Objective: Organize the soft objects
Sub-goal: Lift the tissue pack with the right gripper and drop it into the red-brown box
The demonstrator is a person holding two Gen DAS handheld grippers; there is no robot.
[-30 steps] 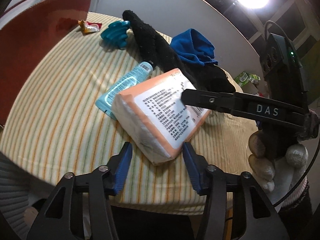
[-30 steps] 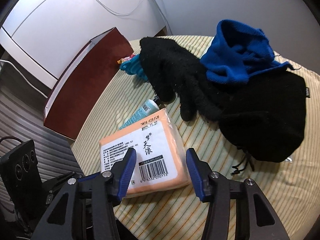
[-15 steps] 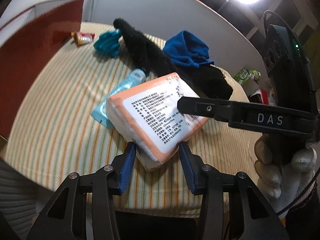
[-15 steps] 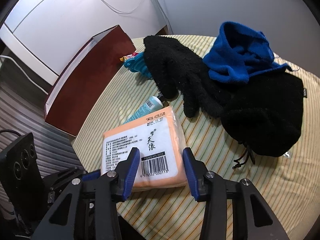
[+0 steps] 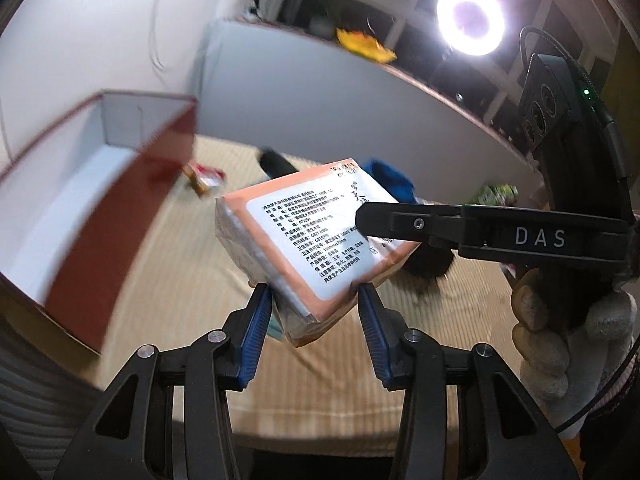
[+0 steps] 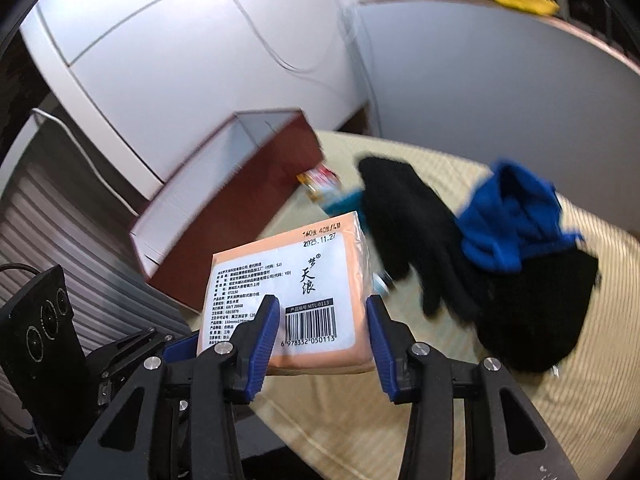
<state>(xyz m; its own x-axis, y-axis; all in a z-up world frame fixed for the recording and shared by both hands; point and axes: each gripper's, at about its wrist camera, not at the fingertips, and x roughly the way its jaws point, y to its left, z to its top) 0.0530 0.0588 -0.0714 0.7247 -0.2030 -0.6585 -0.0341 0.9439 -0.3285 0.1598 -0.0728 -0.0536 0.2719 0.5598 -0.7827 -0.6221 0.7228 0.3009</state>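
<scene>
An orange tissue pack [image 5: 312,236] with a white label is held in the air above the striped table [image 5: 168,288]. My left gripper [image 5: 314,304] is shut on its near corner. My right gripper [image 6: 322,320] is shut on its barcode end [image 6: 280,292]; one of its fingers crosses the left wrist view [image 5: 460,230]. A black glove [image 6: 404,216], a blue knit hat [image 6: 516,220] and a black hat [image 6: 536,312] lie on the table to the right.
An open red box [image 5: 92,200] with a white inside stands at the table's left; it also shows in the right wrist view [image 6: 228,208]. A snack wrapper [image 6: 318,180] and a teal item [image 6: 344,202] lie by the box. A ring light [image 5: 472,22] glares above.
Both grippers have closed on the tissue pack and lifted it off the table. It has moved up and toward the red box. The tube that lay under it stays below.
</scene>
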